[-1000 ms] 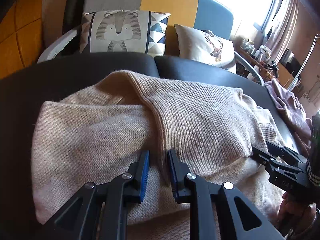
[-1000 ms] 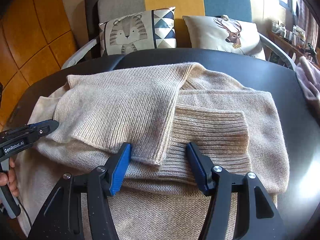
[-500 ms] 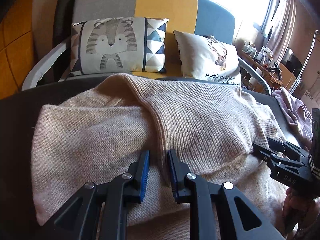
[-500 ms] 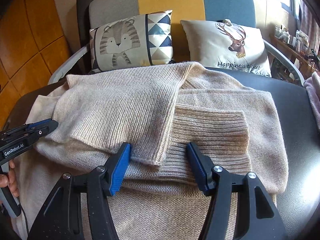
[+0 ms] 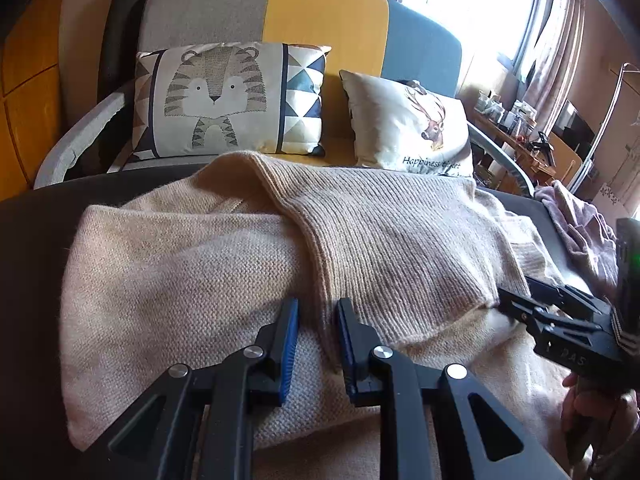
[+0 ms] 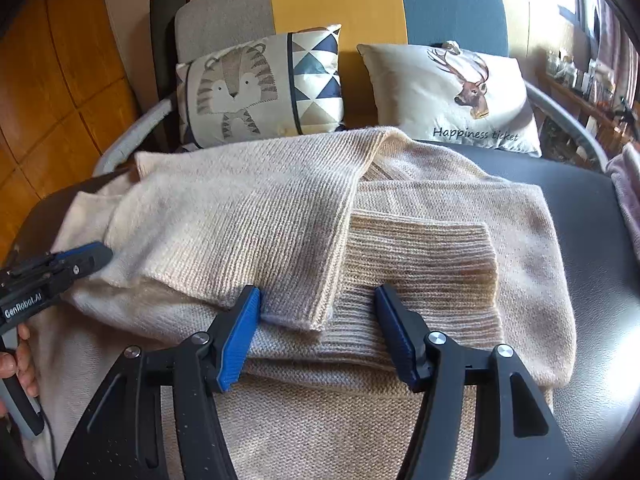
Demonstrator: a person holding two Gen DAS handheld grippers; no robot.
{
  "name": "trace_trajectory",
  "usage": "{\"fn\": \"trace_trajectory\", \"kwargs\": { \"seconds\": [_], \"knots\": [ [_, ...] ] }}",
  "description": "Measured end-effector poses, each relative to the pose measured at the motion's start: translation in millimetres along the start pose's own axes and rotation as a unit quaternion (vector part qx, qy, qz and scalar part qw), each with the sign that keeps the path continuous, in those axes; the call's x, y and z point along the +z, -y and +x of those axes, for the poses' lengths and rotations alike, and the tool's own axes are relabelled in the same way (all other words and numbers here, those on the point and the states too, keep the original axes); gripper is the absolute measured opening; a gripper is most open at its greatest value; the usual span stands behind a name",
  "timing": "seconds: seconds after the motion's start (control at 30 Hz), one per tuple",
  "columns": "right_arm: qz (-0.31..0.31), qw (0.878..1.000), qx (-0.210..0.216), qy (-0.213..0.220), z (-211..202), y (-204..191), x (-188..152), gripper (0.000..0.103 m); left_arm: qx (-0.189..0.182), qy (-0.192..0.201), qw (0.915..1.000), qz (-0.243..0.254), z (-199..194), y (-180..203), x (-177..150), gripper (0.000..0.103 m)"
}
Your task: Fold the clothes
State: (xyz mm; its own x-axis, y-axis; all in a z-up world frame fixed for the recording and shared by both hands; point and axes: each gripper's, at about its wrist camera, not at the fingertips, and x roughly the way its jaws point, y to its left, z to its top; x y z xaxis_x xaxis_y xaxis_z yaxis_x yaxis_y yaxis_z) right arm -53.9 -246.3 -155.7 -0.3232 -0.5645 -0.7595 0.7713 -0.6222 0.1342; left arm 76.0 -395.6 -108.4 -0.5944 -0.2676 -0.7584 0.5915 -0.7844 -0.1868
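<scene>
A beige knit sweater [image 5: 192, 264] lies partly folded on a dark surface [image 5: 36, 248], with a ribbed sleeve [image 5: 392, 248] laid across its body. My left gripper [image 5: 318, 344] is shut on a raised fold at the near hem. In the right wrist view the same sweater [image 6: 240, 216] shows a second ribbed cuff [image 6: 420, 256] over its right half. My right gripper [image 6: 318, 332] is shut on the thick stacked layers at the near edge, its jaws held wide by the fabric. Each gripper shows in the other's view: the right gripper [image 5: 520, 300] and the left gripper [image 6: 96, 256].
Behind the surface stands a grey, yellow and blue sofa [image 5: 320, 16] with a tiger cushion [image 5: 224, 96] and a deer cushion [image 6: 452, 96]. A pinkish garment [image 5: 580, 232] lies at the far right. A cluttered sideboard [image 5: 532, 140] runs under the window.
Both grippers have risen together with the sweater's near edge. The sofa and cushions now show more above the sweater's far edge. The grips have not changed.
</scene>
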Motion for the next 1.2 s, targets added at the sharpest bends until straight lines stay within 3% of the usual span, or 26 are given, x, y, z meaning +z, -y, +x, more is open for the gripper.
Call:
{"fn": "trace_trajectory", "kwargs": {
  "seconds": [0.1,0.23,0.5,0.63,0.77,0.97,1.1,1.2],
  "knots": [
    [0.0,1.0,0.005,0.005,-24.9,1.3,-0.8,0.063,0.009,0.004,0.9999,0.0,-25.4,-6.6,-3.3,0.02],
    [0.005,0.999,0.033,0.042,-82.0,-2.3,-14.9,0.063,0.014,0.023,0.9996,-0.011,-75.3,-22.4,-14.6,0.02],
    [-0.004,0.998,0.016,0.061,-181.1,10.6,-92.3,0.063,0.036,0.054,0.9977,-0.022,-182.8,-47.7,-77.2,0.02],
    [-0.005,0.998,-0.001,0.061,-213.6,17.7,-128.9,0.064,0.045,0.032,0.9984,-0.014,-210.1,-50.5,-115.4,0.02],
    [0.02,0.998,-0.014,0.052,-228.9,31.8,-158.9,0.064,0.043,-0.015,0.9989,-0.008,-217.4,-47.3,-161.9,0.02],
    [0.032,0.997,-0.06,0.046,-242.9,38.0,-197.2,0.064,-0.011,-0.047,0.9983,-0.035,-226.2,-33.9,-215.6,0.02],
    [-0.068,0.997,0.008,0.046,-237.7,-25.6,-212.1,0.064,-0.062,-0.065,0.9948,-0.048,-227.5,-21.1,-238.4,0.02],
    [-0.144,0.987,0.059,0.045,-233.5,-74.0,-223.2,0.064,-0.081,-0.076,0.9931,-0.037,-229.7,-14.7,-251.9,0.02]
  ]
}}
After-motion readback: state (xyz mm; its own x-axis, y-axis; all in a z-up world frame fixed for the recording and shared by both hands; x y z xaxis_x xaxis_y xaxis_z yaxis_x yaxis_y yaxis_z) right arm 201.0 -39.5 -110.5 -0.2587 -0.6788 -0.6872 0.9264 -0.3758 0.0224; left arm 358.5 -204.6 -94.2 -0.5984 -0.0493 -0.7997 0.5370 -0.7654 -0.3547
